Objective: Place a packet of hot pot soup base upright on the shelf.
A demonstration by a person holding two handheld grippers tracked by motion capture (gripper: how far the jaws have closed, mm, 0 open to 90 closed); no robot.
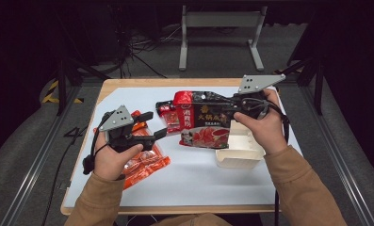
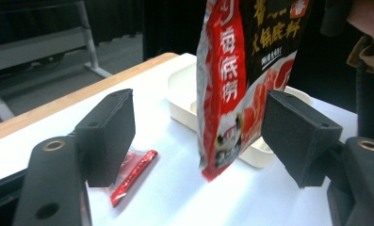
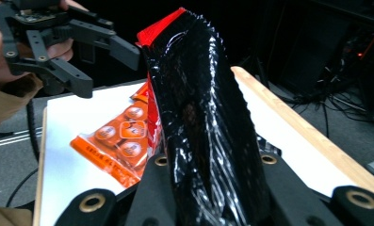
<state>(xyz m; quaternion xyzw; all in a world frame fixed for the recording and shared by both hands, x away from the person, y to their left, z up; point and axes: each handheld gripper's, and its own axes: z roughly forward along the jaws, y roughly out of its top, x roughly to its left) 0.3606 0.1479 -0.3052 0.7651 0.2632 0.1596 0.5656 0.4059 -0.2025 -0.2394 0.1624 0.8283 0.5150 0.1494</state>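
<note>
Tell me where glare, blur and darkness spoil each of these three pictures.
High view: the white table mat is evenly lit, the room behind nearly black, and the print on the red-and-black pouch is soft. Left gripper view: the near jaws look soft, the pouch's lettering fairly sharp, the background dark. Right gripper view: bright glare streaks the pouch's glossy black back, close and blurred; the orange packet is mildly soft.

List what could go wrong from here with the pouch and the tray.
1. The right gripper holds the pouch by one end only, so the glossy film may slip from its jaws.
2. The pouch hangs between the open jaws of the left gripper; its free end could swing into one of them.
3. The pouch looks longer than the tray, so it may overhang the rim or tip the light tray when lowered.
</note>
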